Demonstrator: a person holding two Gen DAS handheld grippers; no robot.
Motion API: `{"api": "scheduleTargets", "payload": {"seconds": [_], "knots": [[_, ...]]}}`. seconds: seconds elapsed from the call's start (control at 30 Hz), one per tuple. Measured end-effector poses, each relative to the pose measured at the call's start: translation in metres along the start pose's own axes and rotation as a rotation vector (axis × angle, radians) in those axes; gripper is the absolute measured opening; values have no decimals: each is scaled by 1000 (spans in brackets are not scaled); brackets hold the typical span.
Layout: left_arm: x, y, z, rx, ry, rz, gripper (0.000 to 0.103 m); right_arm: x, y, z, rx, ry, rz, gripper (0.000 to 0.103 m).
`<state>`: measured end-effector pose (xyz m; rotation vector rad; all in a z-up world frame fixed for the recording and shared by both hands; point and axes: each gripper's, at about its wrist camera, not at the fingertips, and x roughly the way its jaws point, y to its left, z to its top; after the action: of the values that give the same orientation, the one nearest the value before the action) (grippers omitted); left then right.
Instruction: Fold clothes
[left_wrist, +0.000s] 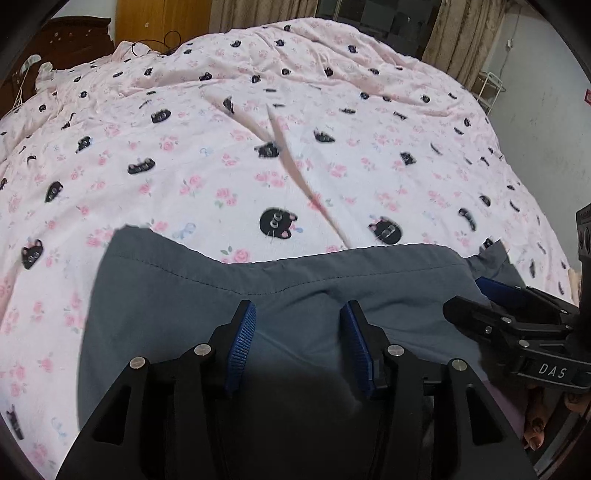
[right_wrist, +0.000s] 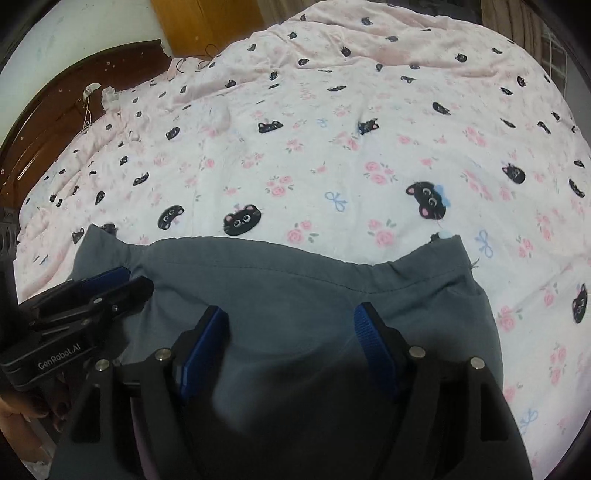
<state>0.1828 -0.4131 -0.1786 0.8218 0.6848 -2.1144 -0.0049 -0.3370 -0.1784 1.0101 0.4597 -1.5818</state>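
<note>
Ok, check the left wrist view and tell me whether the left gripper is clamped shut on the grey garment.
No. The left gripper stands open, its blue pads set apart over the grey garment.

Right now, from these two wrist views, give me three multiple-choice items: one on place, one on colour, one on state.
1. Where does the grey garment lie?
A. on the pink cat-print bedspread
B. on a bare wooden floor
C. in a basket

2. What colour are the pads on the fingers?
A. red
B. blue
C. white

3. How do the jaws of the left hand-held gripper and the right hand-held gripper stand?
A. both shut on cloth
B. one shut, one open
C. both open over the garment

Key: 1 A, printed bedding surrounds the garment's far edge; 2 B, ribbed blue strips line each finger; 3 C, grey fabric shows in the wide gap between each pair.
</note>
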Motion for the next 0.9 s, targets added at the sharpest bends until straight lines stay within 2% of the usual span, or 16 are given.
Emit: {"api": "scheduleTargets", "payload": {"seconds": [0.1, 0.17, 0.3, 0.43, 0.6, 0.73, 0.8, 0.9], "knots": [[-23, -5, -2, 7, -50, -23, 44, -27, -2, -3, 27, -60, 34, 75], [-45, -17, -15, 37, -89, -44, 46, -54, -1, -17, 20, -114, 64, 75], [-52, -41, -43, 101, -91, -45, 47, -79, 17, -47, -51, -163, 56, 79], [-26, -49, -69, 167, -87, 25, 48, -58, 34, -71, -138, -114, -24, 81], [-28, -47, -75, 164, -128, 11, 49, -44, 33, -80, -149, -90, -30, 82], [-51, -44, -79, 148, -240, -29, 49, -83, 9, -83, -12, -171, 82, 82], [-54, -44, -78, 143, -271, -27, 49, -104, -15, -91, 107, -211, 159, 84], [-56, -45, -77, 136, -311, -9, 49, -120, -52, -107, 274, -224, 270, 86]]}}
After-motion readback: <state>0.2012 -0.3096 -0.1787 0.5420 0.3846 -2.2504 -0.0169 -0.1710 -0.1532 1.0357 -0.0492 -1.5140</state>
